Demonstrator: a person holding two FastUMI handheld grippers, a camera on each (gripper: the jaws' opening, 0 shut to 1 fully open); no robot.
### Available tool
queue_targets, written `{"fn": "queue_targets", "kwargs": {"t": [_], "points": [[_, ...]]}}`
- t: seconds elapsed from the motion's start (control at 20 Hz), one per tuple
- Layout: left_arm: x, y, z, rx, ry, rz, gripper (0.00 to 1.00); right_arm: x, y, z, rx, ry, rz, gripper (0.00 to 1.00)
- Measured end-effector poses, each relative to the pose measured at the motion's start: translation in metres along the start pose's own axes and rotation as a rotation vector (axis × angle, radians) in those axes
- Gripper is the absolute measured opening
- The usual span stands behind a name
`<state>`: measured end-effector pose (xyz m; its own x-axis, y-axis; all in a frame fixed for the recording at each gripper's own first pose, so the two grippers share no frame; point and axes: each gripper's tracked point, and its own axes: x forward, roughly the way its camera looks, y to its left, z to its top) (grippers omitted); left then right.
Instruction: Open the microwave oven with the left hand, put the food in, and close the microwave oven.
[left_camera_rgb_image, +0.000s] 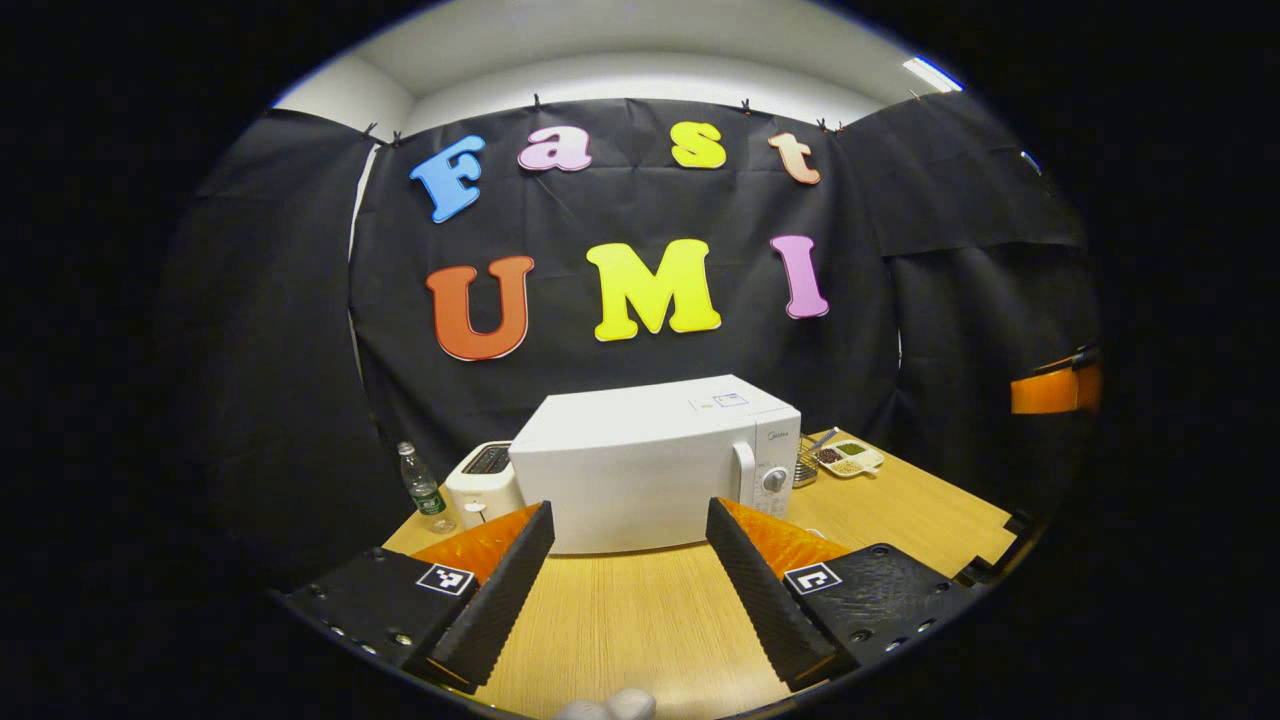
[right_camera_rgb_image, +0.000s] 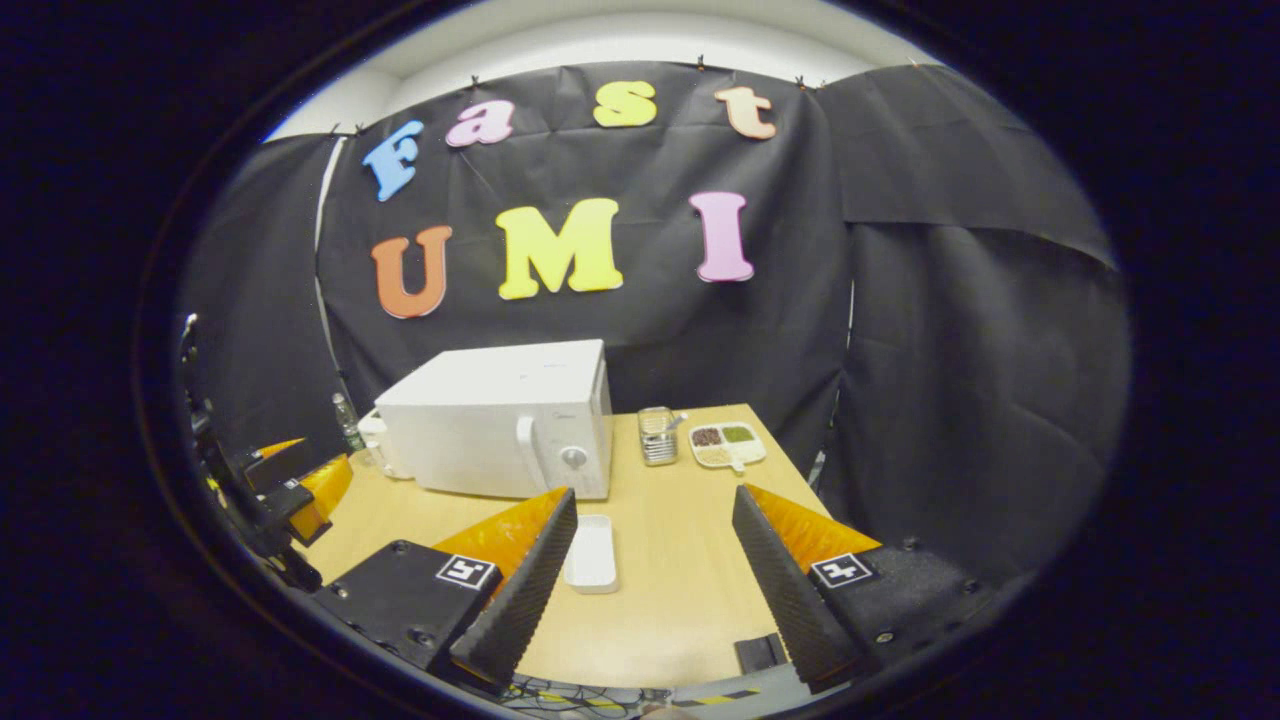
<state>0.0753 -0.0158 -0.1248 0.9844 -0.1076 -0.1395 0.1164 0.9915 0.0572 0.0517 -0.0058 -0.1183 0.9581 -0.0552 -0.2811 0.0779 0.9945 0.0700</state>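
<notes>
Left hand-held gripper (left_camera_rgb_image: 630, 585) spread wide, gripping nothing, boxy white microwave oven (left_camera_rgb_image: 655, 465) straight ahead on the wood-grain worktop (left_camera_rgb_image: 640, 620), door closed, with a toaster (left_camera_rgb_image: 483, 483) and a clear plastic bottle (left_camera_rgb_image: 424, 488) off its left finger. Right hand-held gripper (right_camera_rgb_image: 650, 575) likewise wide and empty, smooth white rectangular food dish (right_camera_rgb_image: 591, 552) just inside its left finger, a metal basket (right_camera_rgb_image: 657, 434) and a divided tray (right_camera_rgb_image: 727, 443) farther ahead.

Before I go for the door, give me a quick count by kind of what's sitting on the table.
Microwave oven: 1
Toaster: 1
Water bottle: 1
Metal basket: 1
Divided dish of foods: 1
White rectangular container: 1
Total: 6
</notes>
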Motion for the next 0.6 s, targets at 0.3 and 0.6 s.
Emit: {"fn": "queue_targets", "kwargs": {"t": [0.3,0.6], "points": [[-0.075,0.042,0.053,-0.053,-0.062,0.079,0.97,-0.038,0.063,0.028,-0.041,-0.109,0.077,0.91],[-0.100,0.061,0.079,-0.055,-0.102,0.115,0.96,-0.063,0.080,0.066,-0.058,-0.192,0.097,0.99]]}}
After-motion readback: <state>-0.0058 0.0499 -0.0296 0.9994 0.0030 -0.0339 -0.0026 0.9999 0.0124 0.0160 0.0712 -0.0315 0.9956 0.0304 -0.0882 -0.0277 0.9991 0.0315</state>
